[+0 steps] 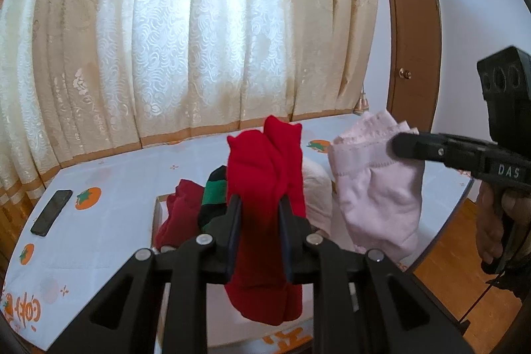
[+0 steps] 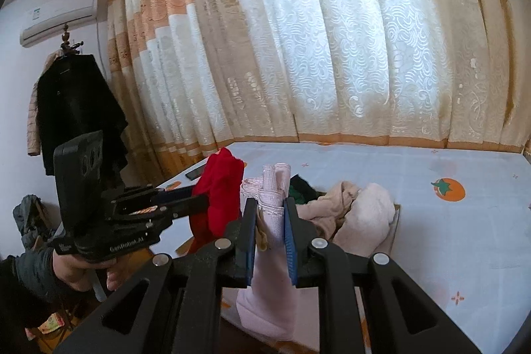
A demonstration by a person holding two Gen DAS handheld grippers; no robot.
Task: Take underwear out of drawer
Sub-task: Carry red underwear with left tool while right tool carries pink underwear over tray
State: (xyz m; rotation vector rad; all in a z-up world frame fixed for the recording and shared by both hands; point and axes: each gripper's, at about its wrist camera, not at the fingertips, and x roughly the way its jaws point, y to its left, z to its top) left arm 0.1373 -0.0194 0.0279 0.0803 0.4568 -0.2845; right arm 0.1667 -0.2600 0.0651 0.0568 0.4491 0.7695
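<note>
My left gripper (image 1: pixel 259 204) is shut on red underwear (image 1: pixel 265 168) and holds it up above the drawer box (image 1: pixel 159 204). My right gripper (image 2: pixel 270 208) is shut on pale pink underwear (image 2: pixel 270 304), also lifted. In the left wrist view the right gripper (image 1: pixel 398 143) grips the pink underwear (image 1: pixel 378 188) to the right of the red piece. In the right wrist view the left gripper (image 2: pixel 199 204) holds the red underwear (image 2: pixel 219 191) at left. More clothes lie in the drawer: dark red (image 1: pixel 179 211), green-and-black (image 1: pixel 214 194), beige and pink (image 2: pixel 351 208).
The drawer box sits on a table with a white cloth printed with orange fruit (image 1: pixel 99 238). A black phone (image 1: pixel 51 213) lies at the table's left. Curtains (image 1: pixel 199 38) hang behind. A brown door (image 1: pixel 415 38) stands at right. A coat rack (image 2: pixel 73 102) stands at left.
</note>
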